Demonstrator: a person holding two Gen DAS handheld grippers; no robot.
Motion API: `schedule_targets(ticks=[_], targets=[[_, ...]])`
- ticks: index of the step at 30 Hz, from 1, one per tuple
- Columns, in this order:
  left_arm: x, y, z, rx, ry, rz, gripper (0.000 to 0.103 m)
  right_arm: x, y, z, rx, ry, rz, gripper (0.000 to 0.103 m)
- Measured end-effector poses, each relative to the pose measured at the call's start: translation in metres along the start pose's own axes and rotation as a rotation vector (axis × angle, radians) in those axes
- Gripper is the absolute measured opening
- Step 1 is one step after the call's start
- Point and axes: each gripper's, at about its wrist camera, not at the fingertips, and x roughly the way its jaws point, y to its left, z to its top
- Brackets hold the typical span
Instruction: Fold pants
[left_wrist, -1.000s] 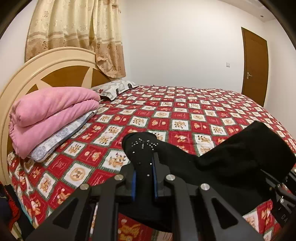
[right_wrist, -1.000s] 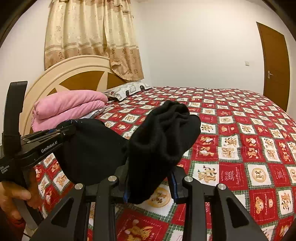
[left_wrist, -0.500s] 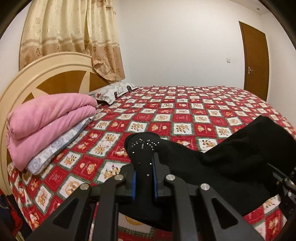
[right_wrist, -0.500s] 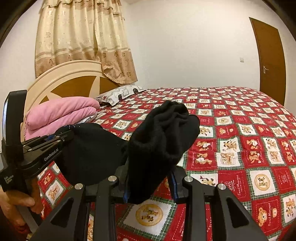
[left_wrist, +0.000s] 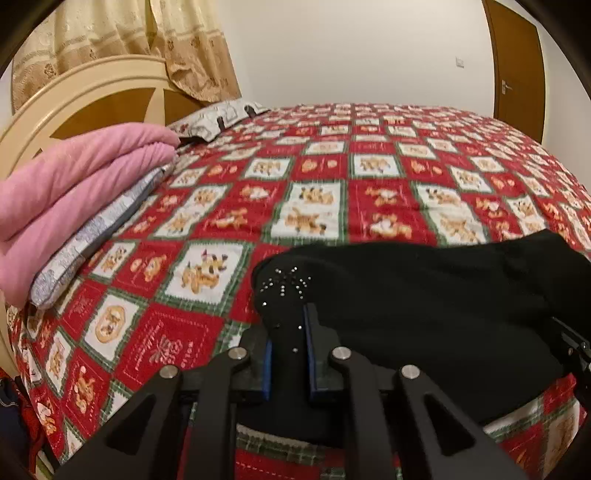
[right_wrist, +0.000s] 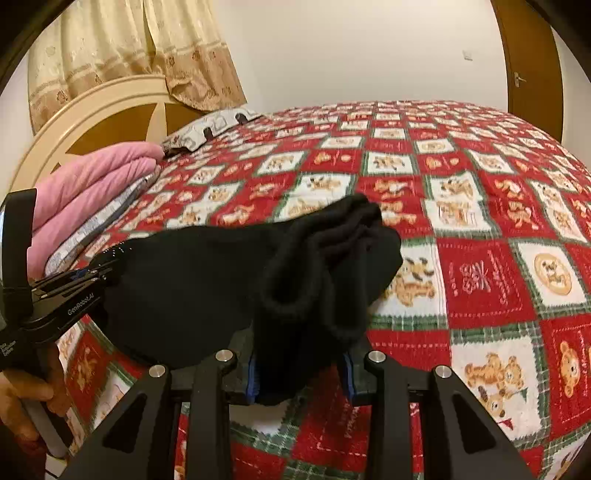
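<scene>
The black pants (left_wrist: 424, 295) hang stretched between my two grippers, just above the near edge of the bed. My left gripper (left_wrist: 287, 332) is shut on a corner with small rhinestones. My right gripper (right_wrist: 301, 354) is shut on a bunched, thick fold of the pants (right_wrist: 325, 266). The left gripper (right_wrist: 79, 275) also shows at the left of the right wrist view, holding the other end. The lower part of the pants is hidden behind the gripper bodies.
The bed has a red, green and white checked quilt (left_wrist: 332, 192). Folded pink blankets (left_wrist: 74, 192) lie on a patterned pillow at the left by the headboard (left_wrist: 74, 96). A second pillow (left_wrist: 218, 118) lies farther back. A brown door (left_wrist: 517, 62) stands at the right.
Both grippers have lowered and tilted down toward the bed with the pants. The pants now hang flatter and closer to the quilt.
</scene>
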Motion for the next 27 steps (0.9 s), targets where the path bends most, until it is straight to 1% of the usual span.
schedule_targets(ticks=[2,4,5,6,7,8,9,10,11,12,13,14,15,16,17,18,19,20,21,22,23,25,27], targets=[[0.005,-0.002,-0.006,0.021,0.022,0.009,0.021,0.005,-0.002,-0.003,-0.001,0.026,0.000,0.038],[0.012,-0.001,-0.011,0.031,0.052,0.008,0.028,0.009,-0.006,-0.006,0.015,0.048,0.009,0.043],[0.015,0.000,-0.015,0.031,0.056,0.006,0.029,0.011,-0.012,-0.007,0.038,0.062,0.018,0.050],[0.016,0.001,-0.017,0.031,0.047,0.017,0.041,0.012,-0.018,-0.008,0.067,0.072,0.023,0.060],[0.014,0.002,-0.019,0.034,0.031,0.059,0.058,0.012,-0.022,-0.009,0.089,0.080,0.025,0.065],[0.013,0.003,-0.020,0.035,0.025,0.102,0.065,0.011,-0.030,-0.010,0.122,0.087,0.043,0.069],[0.012,0.006,-0.022,0.025,0.029,0.112,0.072,0.008,-0.036,-0.012,0.148,0.086,0.075,0.069],[0.012,0.010,-0.023,0.008,0.037,0.101,0.074,0.006,-0.038,-0.013,0.159,0.083,0.086,0.069],[0.011,0.015,-0.025,-0.021,0.052,0.072,0.074,0.000,-0.042,-0.014,0.173,0.080,0.095,0.069],[0.011,0.021,-0.027,-0.046,0.061,0.053,0.078,-0.005,-0.044,-0.015,0.189,0.075,0.105,0.069],[0.012,0.025,-0.029,-0.066,0.066,0.046,0.084,-0.011,-0.047,-0.017,0.212,0.062,0.117,0.069],[0.013,0.028,-0.032,-0.088,0.069,0.037,0.087,-0.019,-0.052,-0.018,0.242,0.037,0.125,0.069],[0.013,0.035,-0.035,-0.125,0.076,0.015,0.089,-0.030,-0.057,-0.020,0.278,-0.007,0.110,0.069],[0.015,0.040,-0.037,-0.162,0.088,-0.017,0.089,-0.039,-0.061,-0.020,0.302,-0.045,0.096,0.069],[0.017,0.045,-0.039,-0.201,0.101,-0.049,0.089,-0.051,-0.066,-0.019,0.326,-0.096,0.070,0.068],[0.019,0.048,-0.040,-0.231,0.113,-0.074,0.089,-0.058,-0.067,-0.016,0.321,-0.126,0.050,0.052],[0.022,0.052,-0.042,-0.269,0.127,-0.104,0.089,-0.063,-0.065,-0.009,0.288,-0.138,0.033,0.038],[0.022,0.052,-0.042,-0.279,0.129,-0.115,0.089,-0.064,-0.059,0.000,0.227,-0.131,0.010,0.021],[0.021,0.049,-0.042,-0.271,0.130,-0.114,0.087,-0.064,-0.050,0.009,0.165,-0.127,-0.003,0.020],[0.020,0.046,-0.041,-0.261,0.130,-0.117,0.082,-0.064,-0.045,0.014,0.132,-0.132,-0.002,0.019],[0.019,0.044,-0.041,-0.259,0.129,-0.123,0.080,-0.062,-0.036,0.022,0.093,-0.140,0.003,0.019],[0.017,0.040,-0.042,-0.272,0.138,-0.130,0.079,-0.053,-0.021,0.035,0.044,-0.130,0.020,0.019],[0.017,0.040,-0.043,-0.281,0.133,-0.121,0.080,-0.026,-0.006,0.045,0.016,-0.060,0.052,0.019]])
